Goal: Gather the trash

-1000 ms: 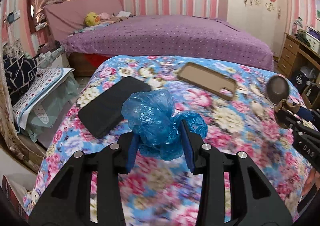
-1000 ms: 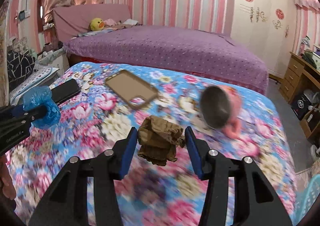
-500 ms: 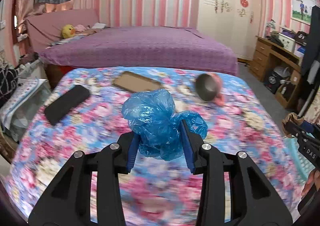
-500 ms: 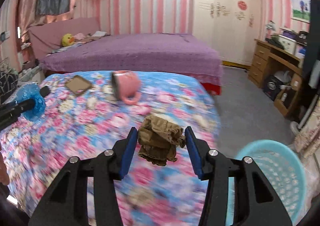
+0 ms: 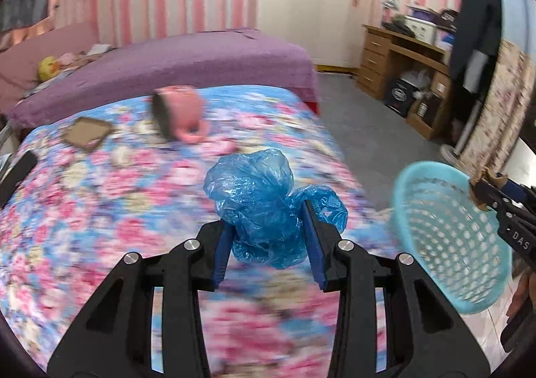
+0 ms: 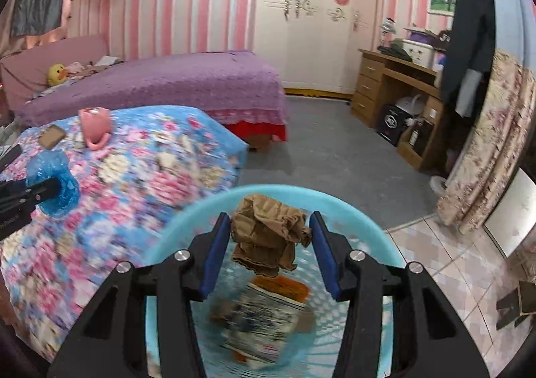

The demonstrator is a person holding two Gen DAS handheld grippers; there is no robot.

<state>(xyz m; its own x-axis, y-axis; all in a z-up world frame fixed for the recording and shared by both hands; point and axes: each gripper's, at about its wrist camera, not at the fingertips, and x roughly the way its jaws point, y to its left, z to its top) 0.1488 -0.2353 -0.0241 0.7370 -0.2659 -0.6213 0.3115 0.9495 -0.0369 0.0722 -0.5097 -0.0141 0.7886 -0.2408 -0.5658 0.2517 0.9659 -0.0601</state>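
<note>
A: Both views are evenly and fairly brightly lit indoors, with no hard shadows and no single light source visible. Black vignette fills every corner, and the fisheye bends the striped wall (image 6: 187, 22) towards the edges.

B: The floral bedspread (image 5: 110, 197) smears with motion blur, worst at the bottom centre of the left view. In the right view the basket (image 6: 368, 227) contents blur too. The tool fingers (image 5: 221, 254) stay sharp.

Crumpled brown paper (image 6: 268, 237) hangs above turquoise basket (image 6: 375, 230); blue bag (image 5: 264, 203) over bedspread.
</note>
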